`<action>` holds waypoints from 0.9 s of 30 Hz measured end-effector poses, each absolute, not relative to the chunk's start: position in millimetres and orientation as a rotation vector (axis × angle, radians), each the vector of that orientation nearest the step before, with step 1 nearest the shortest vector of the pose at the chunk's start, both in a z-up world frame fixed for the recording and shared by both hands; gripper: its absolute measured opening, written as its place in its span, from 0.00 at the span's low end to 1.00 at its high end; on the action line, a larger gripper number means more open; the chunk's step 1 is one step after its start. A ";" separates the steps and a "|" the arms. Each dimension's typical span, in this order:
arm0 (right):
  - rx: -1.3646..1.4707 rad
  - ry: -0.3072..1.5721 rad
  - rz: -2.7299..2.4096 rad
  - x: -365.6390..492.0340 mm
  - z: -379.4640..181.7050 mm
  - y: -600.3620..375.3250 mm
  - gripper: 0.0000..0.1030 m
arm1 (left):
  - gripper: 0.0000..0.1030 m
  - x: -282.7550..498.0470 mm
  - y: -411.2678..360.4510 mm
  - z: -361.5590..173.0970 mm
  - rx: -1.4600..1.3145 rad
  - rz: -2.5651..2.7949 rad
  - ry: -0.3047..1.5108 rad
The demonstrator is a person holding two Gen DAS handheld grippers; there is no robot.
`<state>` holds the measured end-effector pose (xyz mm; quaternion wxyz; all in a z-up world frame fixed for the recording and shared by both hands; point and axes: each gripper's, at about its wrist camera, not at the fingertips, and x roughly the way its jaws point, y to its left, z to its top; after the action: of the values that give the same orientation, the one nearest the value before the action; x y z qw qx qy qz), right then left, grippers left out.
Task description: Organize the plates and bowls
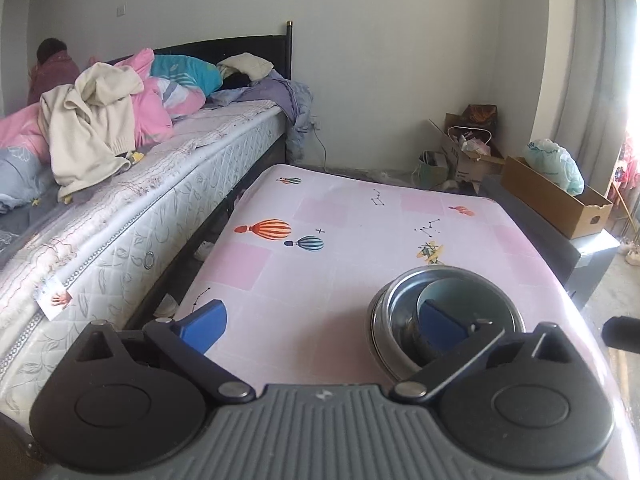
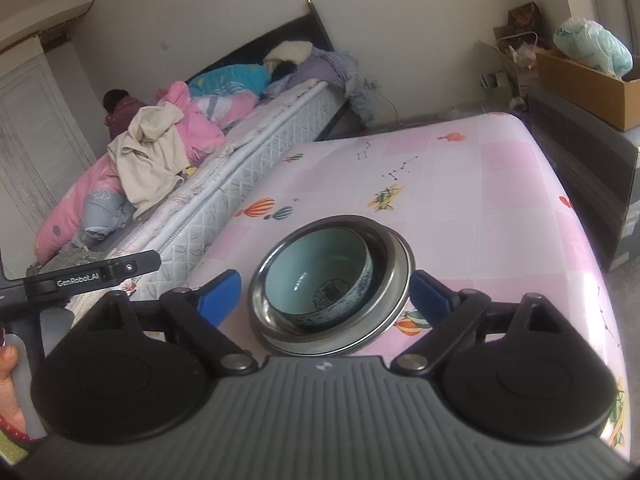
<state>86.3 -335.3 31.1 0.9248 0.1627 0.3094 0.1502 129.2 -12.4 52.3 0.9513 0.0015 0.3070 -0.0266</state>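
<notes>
Both tools, left (image 1: 323,322) & right (image 2: 325,294), wide open, empty, w/ ceramic bowl (image 2: 320,276) nested in steel bowl (image 2: 394,280).

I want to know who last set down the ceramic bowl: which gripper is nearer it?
Right. The right gripper is open, straddling the stacked steel dishes holding the ceramic bowl; the left gripper, also open, sits off to the bowl's left.

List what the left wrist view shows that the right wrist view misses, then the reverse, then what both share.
Only the left wrist view: shoes on the floor under the bed edge. Only the right wrist view: a hand holding the left gripper's handle, and the ceramic bowl's blue-patterned inside. Both: the ceramic bowl nested in metal dishes on the pink table, and the bed.
</notes>
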 end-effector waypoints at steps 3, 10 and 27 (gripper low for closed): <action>0.322 0.579 0.313 55.1 42.4 -326.0 0.99 | 1.00 112.7 -11.4 51.4 0.001 -0.065 0.632; 0.250 0.552 0.298 12.7 56.4 -302.7 0.99 | 1.00 90.8 -10.8 39.8 0.024 -0.013 0.631; 0.021 0.471 0.084 -8.4 67.1 -267.0 0.99 | 1.00 78.9 -21.0 54.3 0.083 0.134 0.673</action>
<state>-8.4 -267.0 67.1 0.9715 0.0106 0.2330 0.0415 78.9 -21.0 54.3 0.9408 0.0407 0.3300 0.0655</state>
